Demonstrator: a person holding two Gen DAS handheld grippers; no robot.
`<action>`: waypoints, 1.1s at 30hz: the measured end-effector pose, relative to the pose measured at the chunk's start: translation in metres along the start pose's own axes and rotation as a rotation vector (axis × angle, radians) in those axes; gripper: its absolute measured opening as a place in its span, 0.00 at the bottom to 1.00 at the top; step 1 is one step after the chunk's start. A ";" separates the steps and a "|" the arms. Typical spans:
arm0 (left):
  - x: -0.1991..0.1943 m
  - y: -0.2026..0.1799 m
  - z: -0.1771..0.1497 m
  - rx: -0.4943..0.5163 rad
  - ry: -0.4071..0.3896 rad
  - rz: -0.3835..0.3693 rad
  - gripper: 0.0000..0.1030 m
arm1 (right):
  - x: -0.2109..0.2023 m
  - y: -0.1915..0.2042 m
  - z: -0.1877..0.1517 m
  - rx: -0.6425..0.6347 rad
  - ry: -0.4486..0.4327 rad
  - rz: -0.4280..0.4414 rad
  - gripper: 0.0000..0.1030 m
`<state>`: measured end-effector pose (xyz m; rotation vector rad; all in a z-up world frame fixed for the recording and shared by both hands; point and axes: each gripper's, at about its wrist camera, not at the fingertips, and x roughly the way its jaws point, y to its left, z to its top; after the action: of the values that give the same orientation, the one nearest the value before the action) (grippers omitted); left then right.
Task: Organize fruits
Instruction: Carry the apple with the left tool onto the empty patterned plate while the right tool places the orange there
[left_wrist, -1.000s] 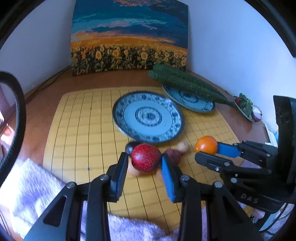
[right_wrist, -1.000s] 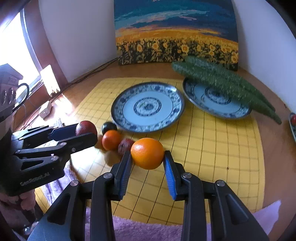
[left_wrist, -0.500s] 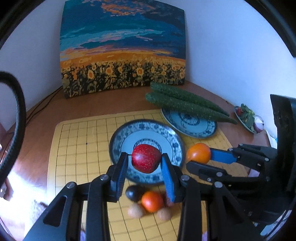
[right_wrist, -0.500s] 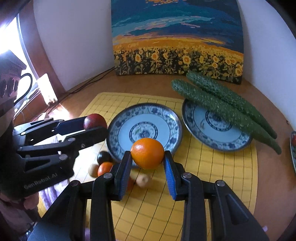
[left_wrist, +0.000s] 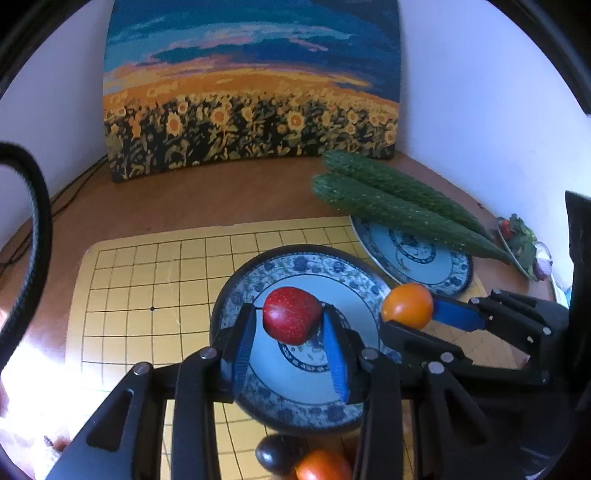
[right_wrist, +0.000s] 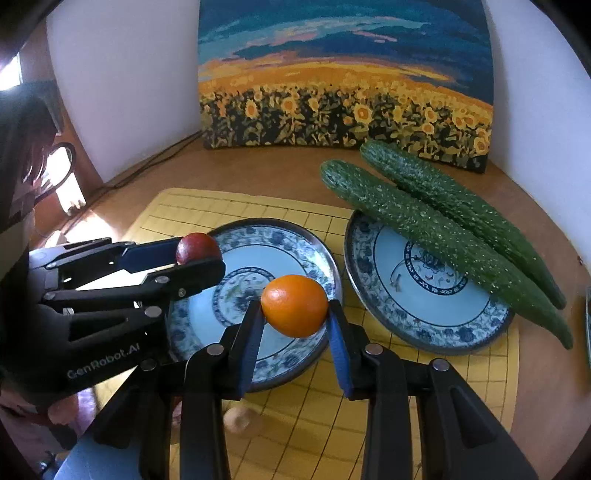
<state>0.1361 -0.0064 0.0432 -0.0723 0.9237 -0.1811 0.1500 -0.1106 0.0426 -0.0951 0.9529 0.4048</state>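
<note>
My left gripper (left_wrist: 291, 325) is shut on a red apple (left_wrist: 291, 315) and holds it above the near blue-and-white plate (left_wrist: 258, 280). My right gripper (right_wrist: 295, 317) is shut on an orange (right_wrist: 294, 305) and holds it over the right edge of that same plate (right_wrist: 306, 251). The orange also shows in the left wrist view (left_wrist: 407, 305), and the apple in the right wrist view (right_wrist: 197, 248). A dark plum (left_wrist: 275, 452) and a small orange-red fruit (left_wrist: 321, 466) lie on the yellow grid mat (left_wrist: 147, 295) in front of the plate. A pale round fruit (right_wrist: 240, 421) lies there too.
A second patterned plate (right_wrist: 424, 317) at the right carries two long cucumbers (right_wrist: 424, 229). A sunflower painting (right_wrist: 343, 92) leans on the wall behind. A small dish of greens (left_wrist: 524, 247) sits at the far right. A cable (right_wrist: 147, 162) runs along the back left.
Both grippers have moved forward with their fruit, from over the loose fruits to above the near plate. The loose fruits have slid toward the bottom of both views.
</note>
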 end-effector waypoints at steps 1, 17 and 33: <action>0.003 0.001 0.001 -0.004 0.005 0.001 0.37 | 0.003 -0.001 0.000 -0.006 0.005 -0.004 0.35; 0.023 0.008 0.005 -0.004 0.033 0.001 0.37 | 0.031 0.010 0.001 -0.108 -0.003 -0.023 0.35; 0.024 0.003 0.009 0.030 0.036 0.028 0.42 | 0.036 0.012 0.001 -0.097 0.008 -0.018 0.38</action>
<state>0.1572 -0.0080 0.0292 -0.0284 0.9574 -0.1702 0.1644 -0.0886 0.0153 -0.1934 0.9398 0.4345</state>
